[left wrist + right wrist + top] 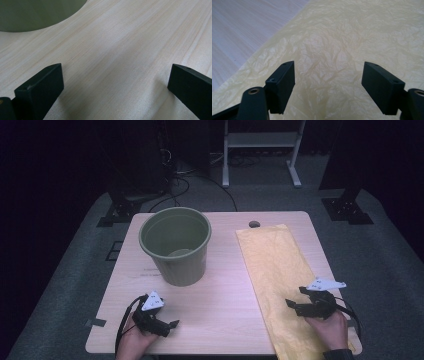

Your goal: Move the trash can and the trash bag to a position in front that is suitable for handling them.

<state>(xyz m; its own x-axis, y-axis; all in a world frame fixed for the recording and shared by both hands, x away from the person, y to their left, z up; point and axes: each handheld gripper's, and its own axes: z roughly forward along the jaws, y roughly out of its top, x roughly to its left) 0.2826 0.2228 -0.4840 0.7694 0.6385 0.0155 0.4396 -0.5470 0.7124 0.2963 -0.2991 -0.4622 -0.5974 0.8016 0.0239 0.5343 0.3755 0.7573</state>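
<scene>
The yellow crinkled paper sheet (280, 280) lies flat on the tabletop (220, 310), to the right of the green plastic bucket (176, 245), well apart from it. The right gripper (295, 301) hovers over the near end of the sheet, right of the bucket and nearer the person; its fingers (284, 82) stand wide with nothing between them. The left gripper (172, 324) rests near the bucket's front, its fingers (42, 85) also wide and empty over bare wood. The bucket appears empty. I judge the work is at its beginning: the sheet is not yet grasped, and picking it up and moving it is all left.
</scene>
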